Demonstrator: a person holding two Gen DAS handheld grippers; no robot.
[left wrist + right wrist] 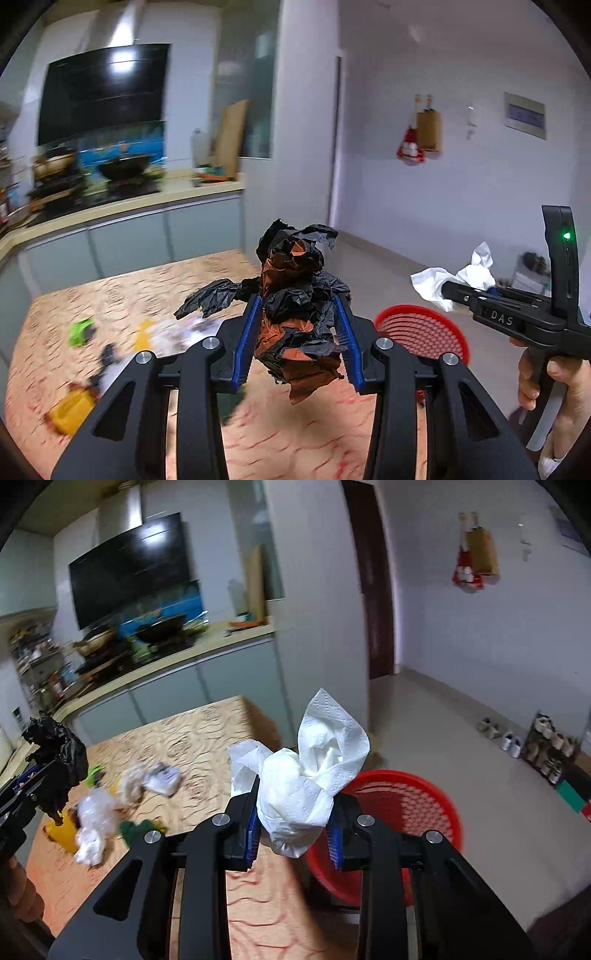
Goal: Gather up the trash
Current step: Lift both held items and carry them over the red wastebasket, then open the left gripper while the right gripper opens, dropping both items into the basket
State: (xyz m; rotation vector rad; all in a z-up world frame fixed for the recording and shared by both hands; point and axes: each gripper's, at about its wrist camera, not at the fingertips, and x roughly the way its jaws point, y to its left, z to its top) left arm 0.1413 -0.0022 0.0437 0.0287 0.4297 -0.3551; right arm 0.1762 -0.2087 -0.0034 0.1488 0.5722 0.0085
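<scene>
Two wads are in my claws at once: my left claw (pixel 301 334) is clenched around a crumpled black-and-brown plastic wrapper (pixel 295 295), and my right claw (pixel 293 825) is clenched around a bunched white paper towel (pixel 306 786). Both loads are raised off the bench (pixel 207 738), which spreads out beneath and beyond the fingers. A red basket (pixel 413 805) sits just off the bench edge, at about three o'clock of the towel in the right wrist view and at about four o'clock of the wrapper in the left one; I judge it to be where these go. Both things look nearly weightless and wholly soft, so they crush to the pads rather than resist. The wrapper seems crinkly and springy, with loose flaps sticking out at ten and twelve o'clock, so I grip its dense middle, not a flap that could tear or slide. The towel looks limp and clingy; its core, between the pads, is the sure hold. More scraps, white, green and yellow (pixel 64 830), lie on the bench at about nine o'clock of the towel, blurred.
</scene>
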